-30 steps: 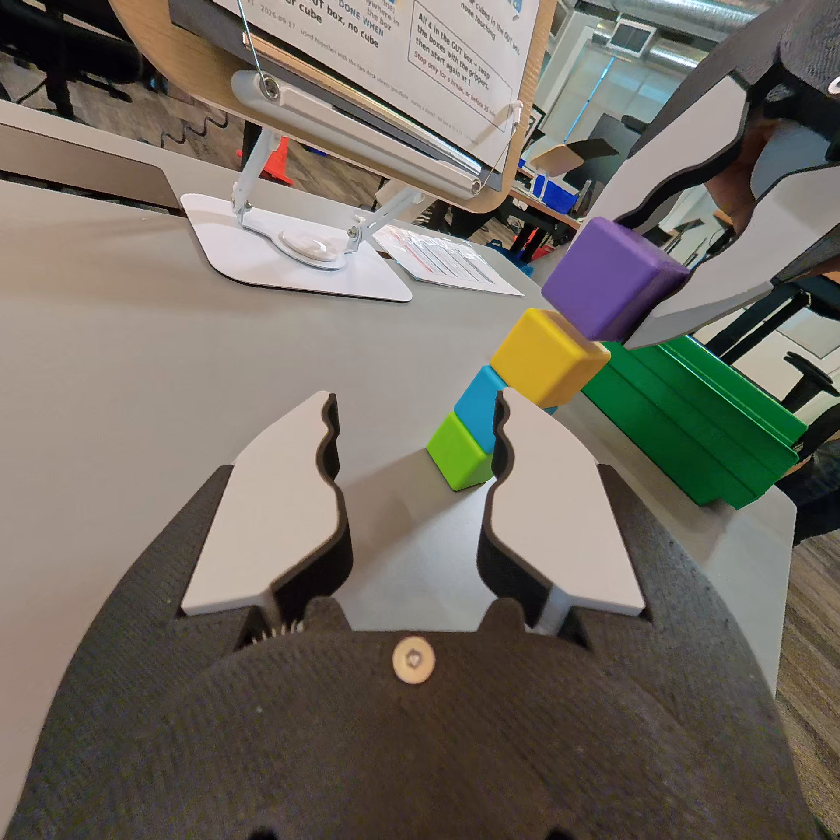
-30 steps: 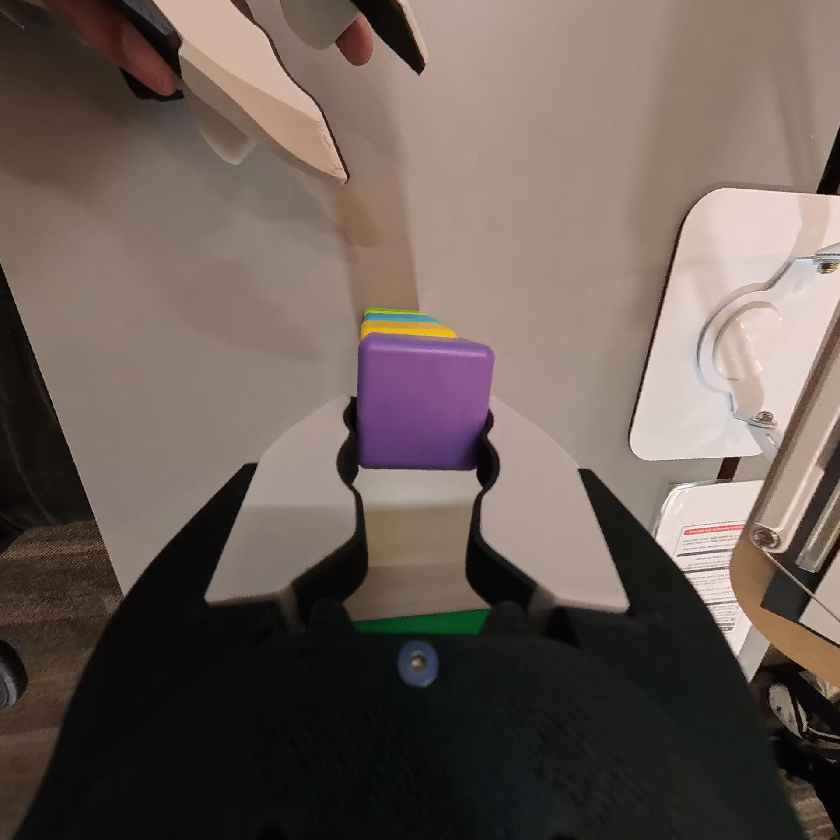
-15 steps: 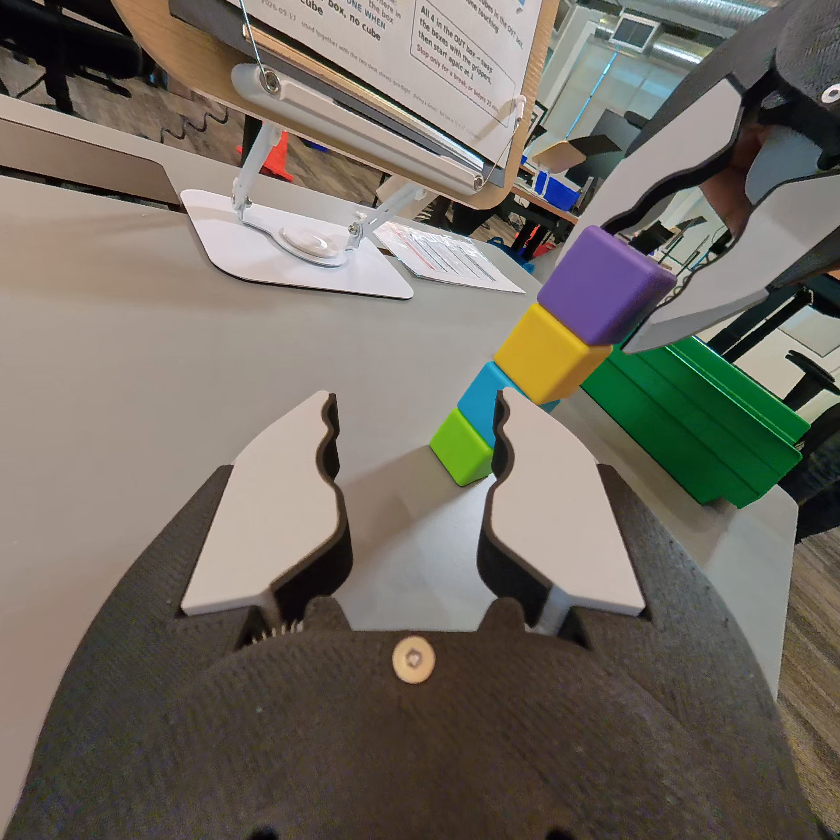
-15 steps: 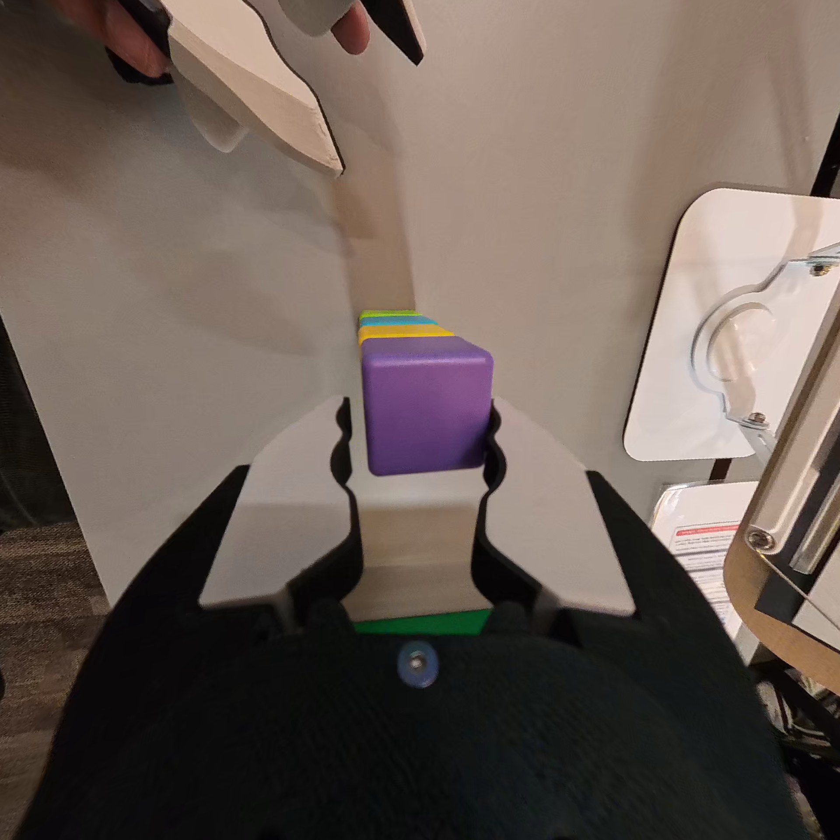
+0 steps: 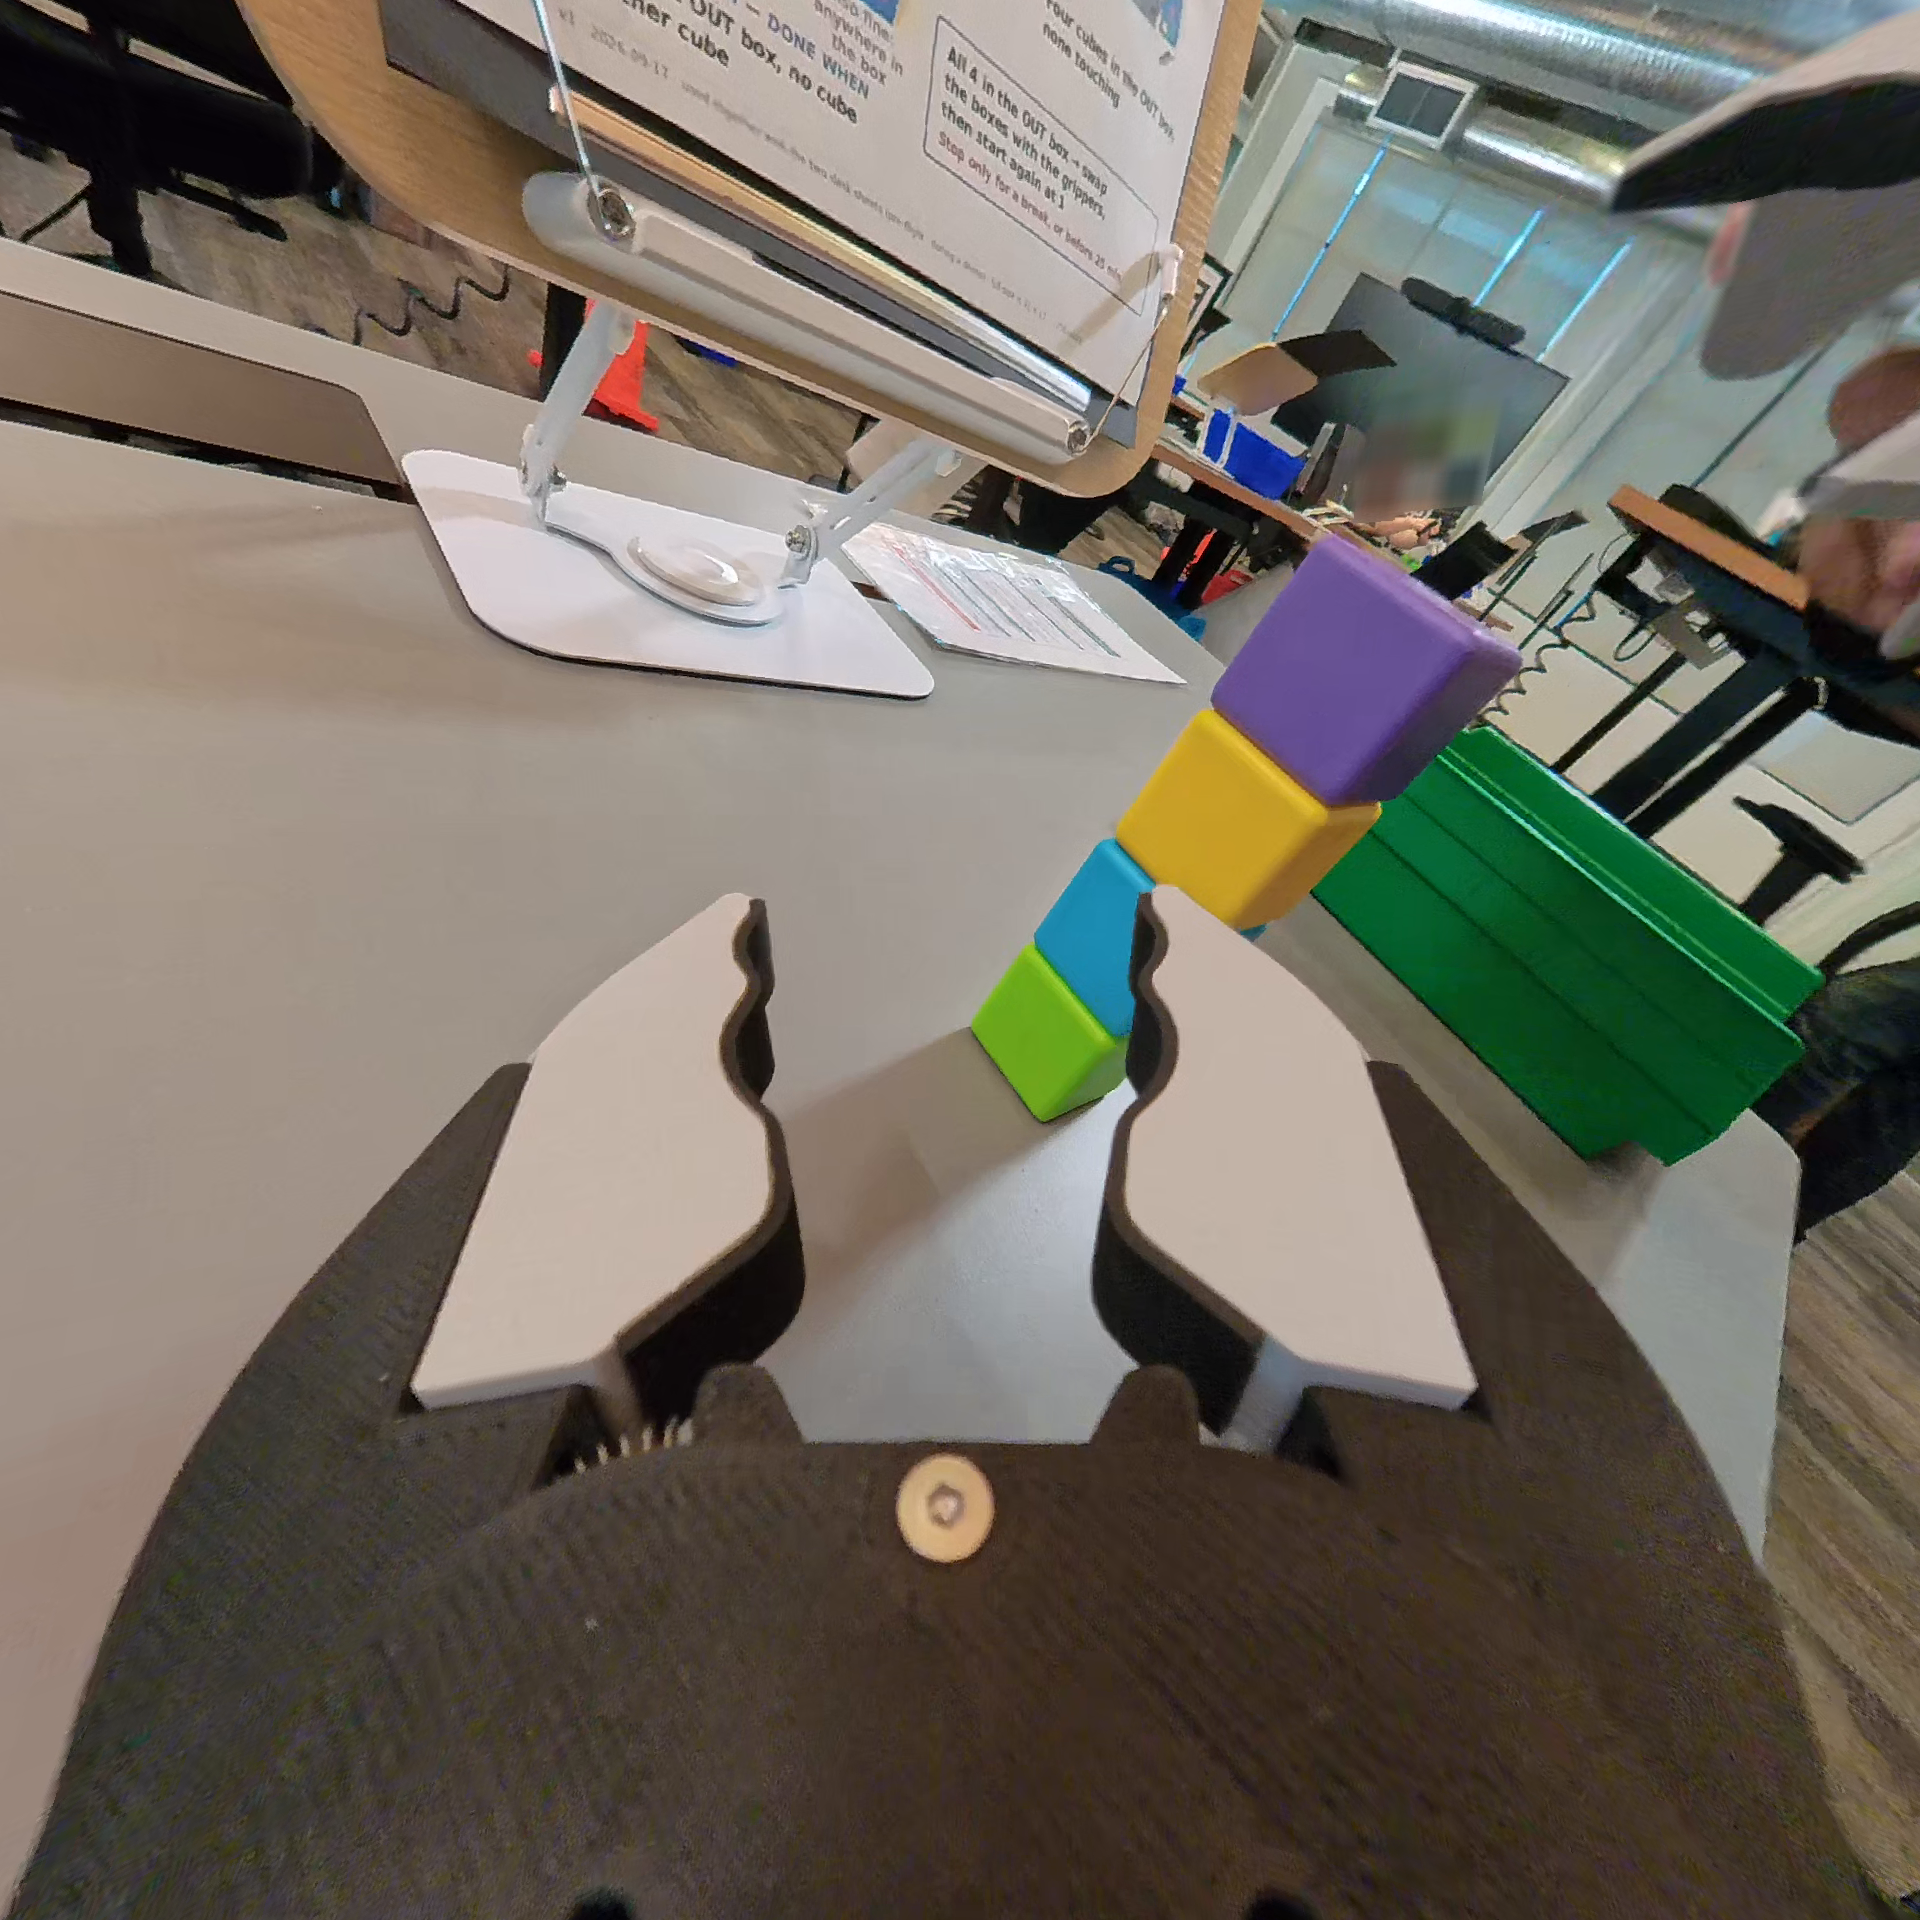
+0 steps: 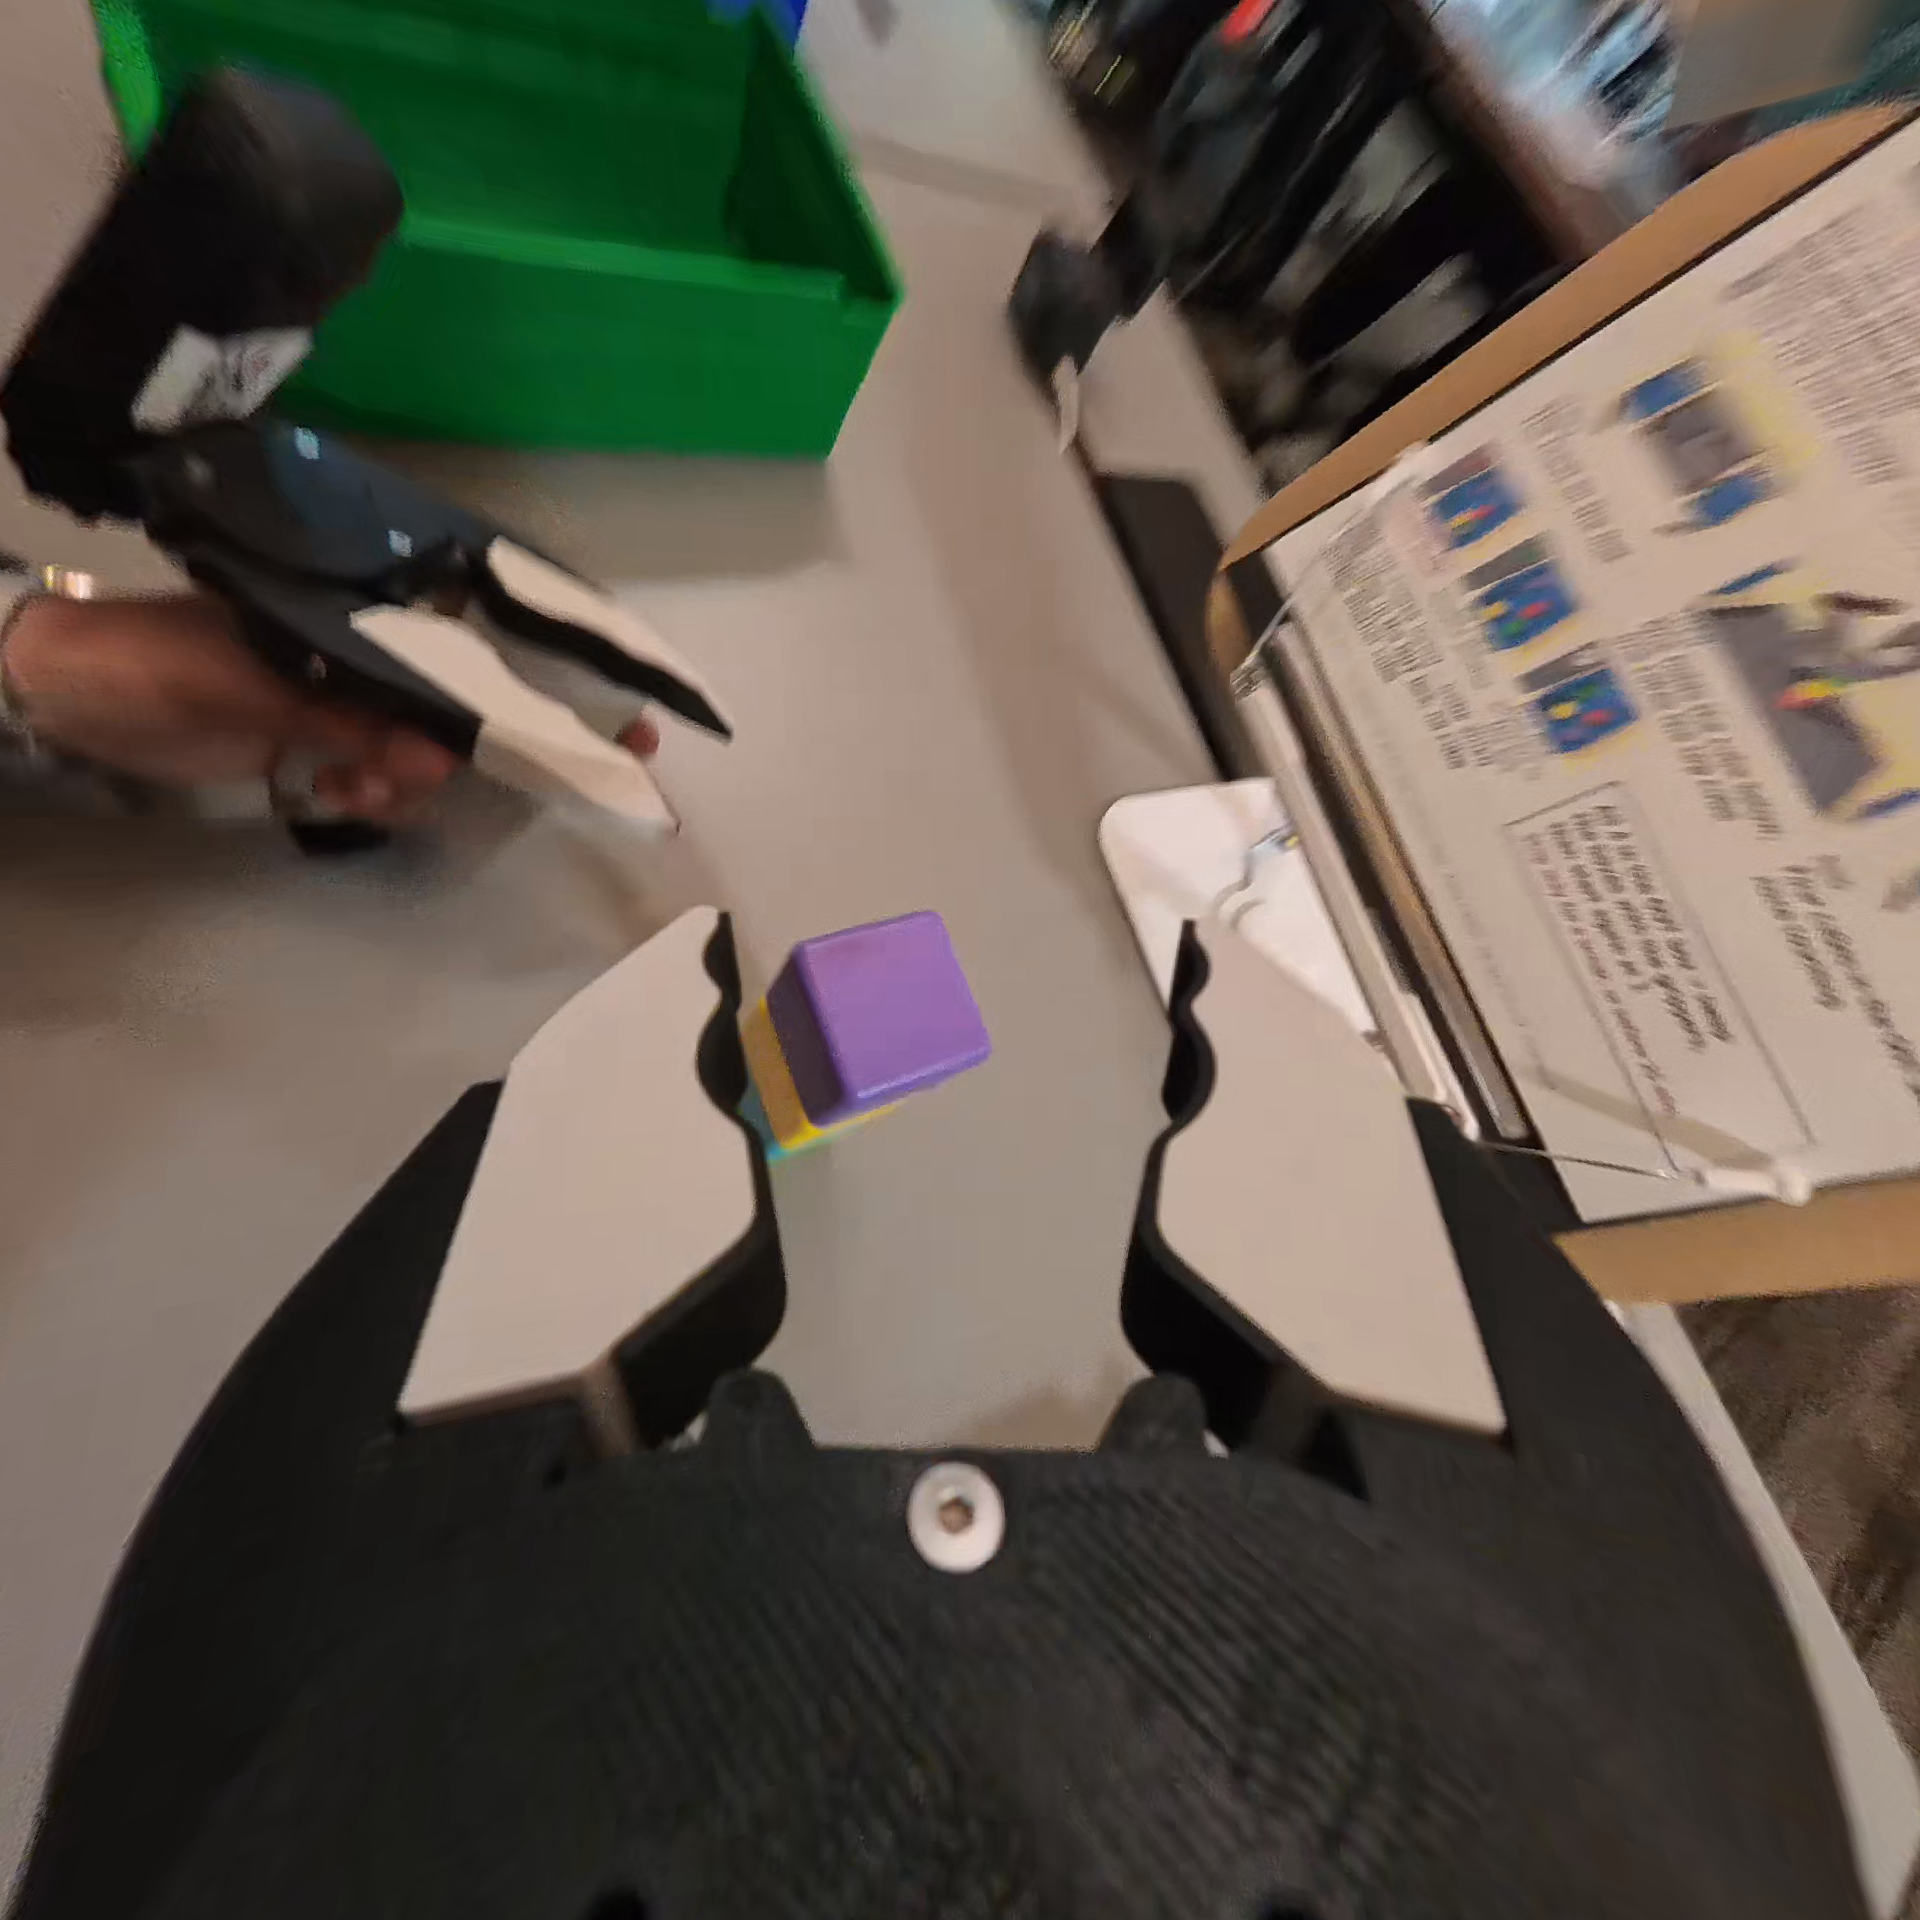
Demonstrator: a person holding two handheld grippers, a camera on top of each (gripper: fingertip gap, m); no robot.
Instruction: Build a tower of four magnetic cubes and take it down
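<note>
A tower of magnetic cubes stands on the grey table (image 5: 260, 883): green cube (image 5: 1044, 1034) at the bottom, then blue cube (image 5: 1091, 940), yellow cube (image 5: 1236, 831) and purple cube (image 5: 1351, 670) on top. My left gripper (image 5: 951, 925) is open and empty, low over the table just in front of the tower. My right gripper (image 6: 951, 940) is open and empty, above and apart from the purple cube (image 6: 883, 1013); the yellow cube (image 6: 774, 1086) shows beneath it. The left gripper (image 6: 644, 758) also shows in the blurred right wrist view.
A green bin (image 5: 1579, 987) stands right of the tower near the table edge, and a green bin (image 6: 582, 239) also shows in the right wrist view. A document stand with a white base (image 5: 665, 603) and an instruction sheet (image 5: 935, 104) is behind. A laminated sheet (image 5: 997, 608) lies beside it.
My right gripper has opened, let go of the purple cube on top of the tower, and pulled up and away. The left gripper has stayed put.
</note>
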